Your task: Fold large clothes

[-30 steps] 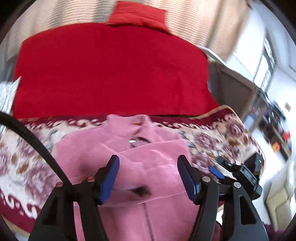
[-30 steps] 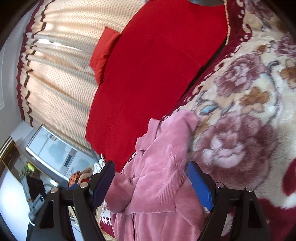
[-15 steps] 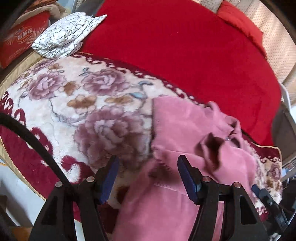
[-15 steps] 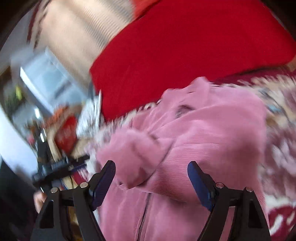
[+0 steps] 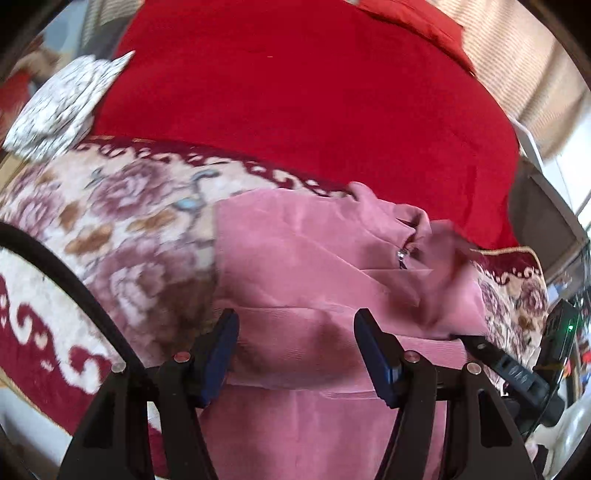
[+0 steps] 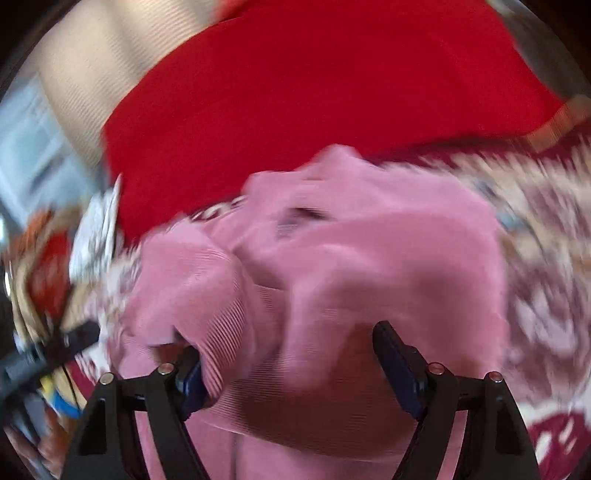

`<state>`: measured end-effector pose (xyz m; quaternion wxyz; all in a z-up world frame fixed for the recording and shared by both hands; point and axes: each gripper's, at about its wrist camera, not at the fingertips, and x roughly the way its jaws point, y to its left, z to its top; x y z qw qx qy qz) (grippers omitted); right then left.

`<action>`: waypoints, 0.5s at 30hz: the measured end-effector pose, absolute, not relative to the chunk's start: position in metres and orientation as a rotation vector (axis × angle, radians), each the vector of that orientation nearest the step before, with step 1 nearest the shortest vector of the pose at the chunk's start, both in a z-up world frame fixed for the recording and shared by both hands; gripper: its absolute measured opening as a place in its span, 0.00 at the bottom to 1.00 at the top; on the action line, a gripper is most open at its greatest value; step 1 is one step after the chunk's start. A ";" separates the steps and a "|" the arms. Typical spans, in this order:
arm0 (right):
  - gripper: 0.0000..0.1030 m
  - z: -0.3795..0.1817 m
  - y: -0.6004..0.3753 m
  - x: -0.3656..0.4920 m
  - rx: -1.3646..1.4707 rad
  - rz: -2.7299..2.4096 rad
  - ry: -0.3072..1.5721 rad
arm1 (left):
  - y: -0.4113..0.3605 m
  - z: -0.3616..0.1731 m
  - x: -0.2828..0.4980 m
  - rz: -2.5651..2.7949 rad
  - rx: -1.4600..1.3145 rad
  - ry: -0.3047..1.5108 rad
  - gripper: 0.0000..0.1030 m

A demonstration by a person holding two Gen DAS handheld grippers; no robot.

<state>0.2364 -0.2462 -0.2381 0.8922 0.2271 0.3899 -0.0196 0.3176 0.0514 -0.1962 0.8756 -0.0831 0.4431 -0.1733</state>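
Observation:
A pink corduroy zip jacket [image 5: 314, 266] lies on a floral blanket, collar toward the far side, with both sleeves folded in across its front. My left gripper [image 5: 295, 350] is open just above the jacket's middle, holding nothing. In the right wrist view, which is motion-blurred, the jacket [image 6: 369, 251] fills the centre. My right gripper [image 6: 291, 362] is open over it, and a fold of pink cloth drapes over its left fingertip [image 6: 192, 376]. The right gripper's body [image 5: 517, 373] shows at the lower right of the left wrist view.
The floral blanket [image 5: 110, 229] covers the near part of the bed, and a red sheet [image 5: 295, 92] with a red pillow [image 5: 417, 18] covers the far part. A folded white patterned cloth [image 5: 66, 107] lies at the far left. Curtains hang behind.
Both grippers swung over the jacket. The left view has shifted from the left blanket edge back toward the jacket's middle. The right gripper moved closer in, and cloth now drapes over its left finger.

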 end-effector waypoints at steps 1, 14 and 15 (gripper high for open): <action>0.80 -0.242 -0.264 0.228 0.549 -0.046 0.799 | 0.043 -0.196 0.318 -0.373 -0.155 0.927 0.64; 0.81 -0.229 -0.350 0.171 0.749 -0.035 0.605 | -0.032 -0.247 0.316 -0.384 0.120 1.132 0.64; 0.81 -0.227 -0.354 0.169 0.753 -0.040 0.586 | -0.031 -0.253 0.313 -0.385 0.136 1.137 0.64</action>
